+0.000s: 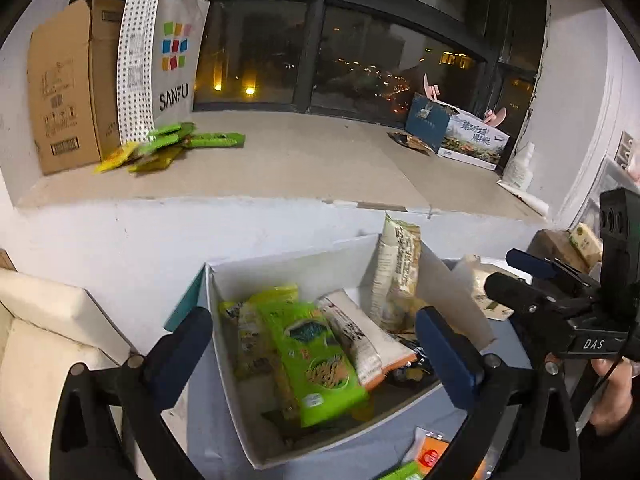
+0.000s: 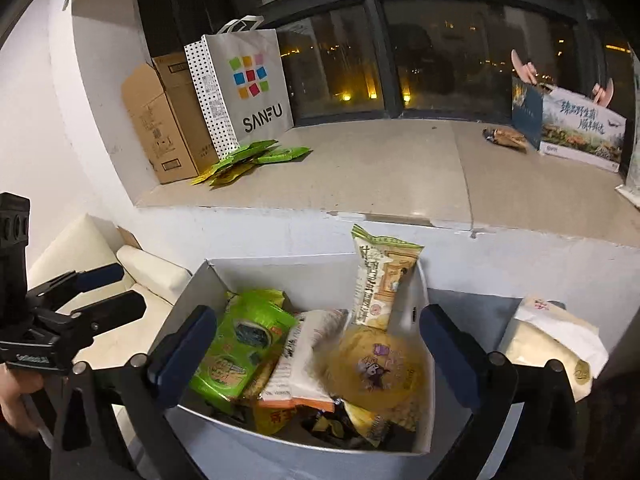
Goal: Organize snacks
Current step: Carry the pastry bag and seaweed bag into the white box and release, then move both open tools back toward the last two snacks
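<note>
Both my tongs, left (image 1: 316, 344) and right (image 2: 316, 344), gape empty over the box (image 2: 304, 276) at frame bottom, so a careless dive could topple the upright packet (image 2: 380, 280).

The left gripper (image 1: 316, 344) hangs above a white box (image 1: 280, 276) with its jaws wide apart and nothing between them. In the box lies a green snack packet (image 1: 316, 364), and a tall beige packet (image 1: 398, 268) leans on the far wall. The right gripper (image 1: 516, 276) is beside it, holding nothing.

White box (image 2: 424, 308), lime-green snack packet (image 2: 236, 344), polka-dotted grey bag (image 2: 240, 92), brown carton (image 2: 160, 120).
</note>
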